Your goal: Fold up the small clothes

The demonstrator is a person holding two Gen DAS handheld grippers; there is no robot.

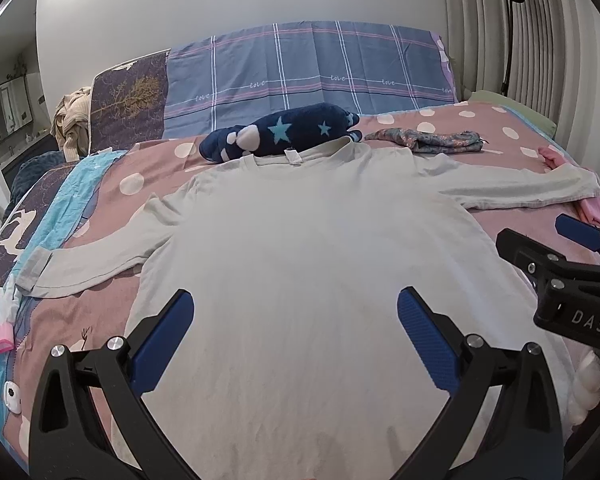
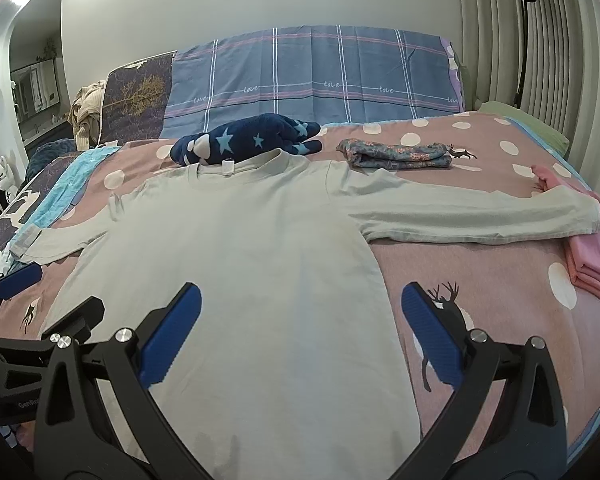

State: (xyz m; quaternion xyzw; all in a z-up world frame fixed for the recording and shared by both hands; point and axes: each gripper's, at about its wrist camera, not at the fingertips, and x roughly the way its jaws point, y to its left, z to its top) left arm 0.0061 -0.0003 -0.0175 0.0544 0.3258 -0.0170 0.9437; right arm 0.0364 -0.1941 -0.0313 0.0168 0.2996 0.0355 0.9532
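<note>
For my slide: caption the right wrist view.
Open right gripper above a grey shirt spread flat on the bed.

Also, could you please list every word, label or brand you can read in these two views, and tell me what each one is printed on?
"love": repeated in white script along a stripe of the blue plaid cover at the head of the bed.
"DAS": on the body of the right gripper, cut off by the left wrist view's edge.
"GenRo": on the left gripper in the right wrist view; the rest is cut off.
The white neck tag on the grey shirt shows no readable text.
</note>
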